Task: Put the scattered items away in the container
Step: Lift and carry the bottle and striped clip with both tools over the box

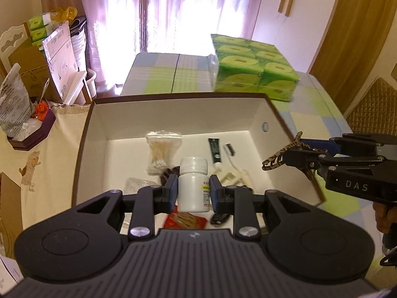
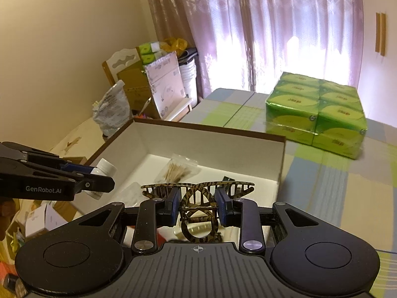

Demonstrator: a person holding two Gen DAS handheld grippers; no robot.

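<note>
My left gripper [image 1: 193, 191] is shut on a white pill bottle [image 1: 193, 183], held upright above the open white box with a brown rim [image 1: 178, 97]. Inside the box lie a bag of cotton swabs [image 1: 162, 152], a dark tube [image 1: 214, 149], a white brush [image 1: 229, 160] and a red packet [image 1: 184, 220]. My right gripper [image 2: 197, 208] is shut on a leopard-print hair claw clip [image 2: 197, 198] over the box's near right edge [image 2: 282, 159]. From the left wrist view the clip [image 1: 280, 155] hangs beside the box's right wall. The left gripper and bottle [image 2: 105, 167] show at left.
A green multipack of tissue packs [image 1: 255, 67] stands on the checked tablecloth [image 1: 310, 104] behind the box. To the left a side table holds a dark tray [image 1: 32, 134], a plastic bag and cardboard boxes. A quilted chair back [image 1: 372, 106] is at right.
</note>
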